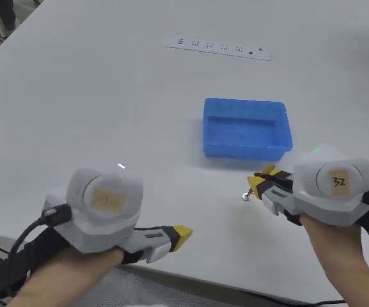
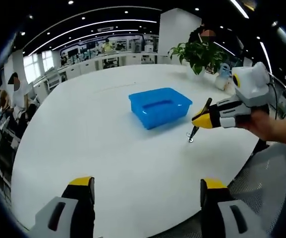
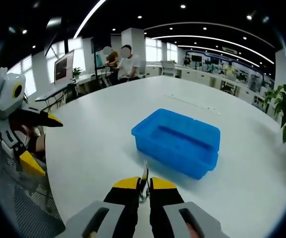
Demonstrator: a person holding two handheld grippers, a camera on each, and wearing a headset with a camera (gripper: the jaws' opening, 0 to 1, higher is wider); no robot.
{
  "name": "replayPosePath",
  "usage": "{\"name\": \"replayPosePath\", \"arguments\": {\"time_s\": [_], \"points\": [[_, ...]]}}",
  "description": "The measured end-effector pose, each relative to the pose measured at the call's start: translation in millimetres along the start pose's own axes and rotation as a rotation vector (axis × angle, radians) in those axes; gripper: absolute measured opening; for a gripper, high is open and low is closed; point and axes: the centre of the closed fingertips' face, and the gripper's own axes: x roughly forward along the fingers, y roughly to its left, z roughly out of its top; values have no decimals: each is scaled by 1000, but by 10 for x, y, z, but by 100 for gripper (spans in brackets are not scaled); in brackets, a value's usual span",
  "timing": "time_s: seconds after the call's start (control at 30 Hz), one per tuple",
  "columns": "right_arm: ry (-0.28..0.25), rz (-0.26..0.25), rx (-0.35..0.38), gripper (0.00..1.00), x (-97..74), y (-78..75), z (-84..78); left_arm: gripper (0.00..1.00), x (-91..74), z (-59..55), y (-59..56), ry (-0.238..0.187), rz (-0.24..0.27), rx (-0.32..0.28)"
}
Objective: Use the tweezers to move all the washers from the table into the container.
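Left gripper (image 2: 146, 183): nearest item, well short of the container (image 1: 247, 128), off its near-left side; yellow-tipped jaws released and spread wide.
Right gripper (image 3: 143, 185): just in front of the container's near-right corner; jaws clenched on the tweezers (image 3: 145, 173).
Tweezers: slim metal, blades pressed together, slanting down to the table (image 1: 107, 96) just short of the container's front wall. The handle end is concealed between the right gripper's jaws.
Grey speck (image 1: 245, 196): at the tweezer tip on the table, near the container's front wall. It may be a washer but is too small to confirm. Whether it is pinched or merely touched cannot be told.
Container: blue plastic tray, rectangular, shallow, rimmed, standing upright. Its near inner wall is hidden in the head view.
Surroundings: white power strip (image 1: 217, 48) lying well beyond the container's far side; potted plant (image 2: 200, 52) beyond the container in the left gripper view; persons (image 3: 127, 69) at desks far behind the container.
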Motion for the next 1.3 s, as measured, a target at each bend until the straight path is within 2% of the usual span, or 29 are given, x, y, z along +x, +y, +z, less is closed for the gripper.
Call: {"name": "replayPosePath", "arguments": {"time_s": [0.1,0.17,0.3,0.37,0.43,0.47,0.57,0.73,0.83,0.97,1.07,1.2,1.3], "points": [[3,0,-3,3,-2,4,1,91,-60,21,-12,-41,4,13],[2,1,-3,3,-3,4,2,93,-87,33,-46,-63,-12,20],[-3,3,-4,3,-1,5,5,92,-122,108,-45,-113,9,42],[4,2,-12,3,-4,5,2,90,-101,110,-21,-118,27,65],[5,2,-21,3,-7,10,0,87,-95,168,-14,-160,39,94],[5,4,-23,2,-8,13,-1,87,-88,181,-19,-176,37,90],[10,10,-19,2,-11,14,-3,92,-77,141,-50,-161,16,83],[17,10,-21,2,-28,-2,-7,91,-45,108,-49,-140,27,102],[1,13,5,2,-65,-26,44,89,-34,81,-48,-126,30,118],[-27,8,36,2,-126,-87,151,89,-29,73,-34,-121,37,122],[-40,-1,21,2,-177,-115,241,87,-26,55,-10,-114,48,126],[-66,-17,-14,2,-235,-178,409,86,-44,93,-19,-137,45,128],[-93,-31,-38,2,-247,-261,561,86,-34,74,-33,-127,45,144]]}}
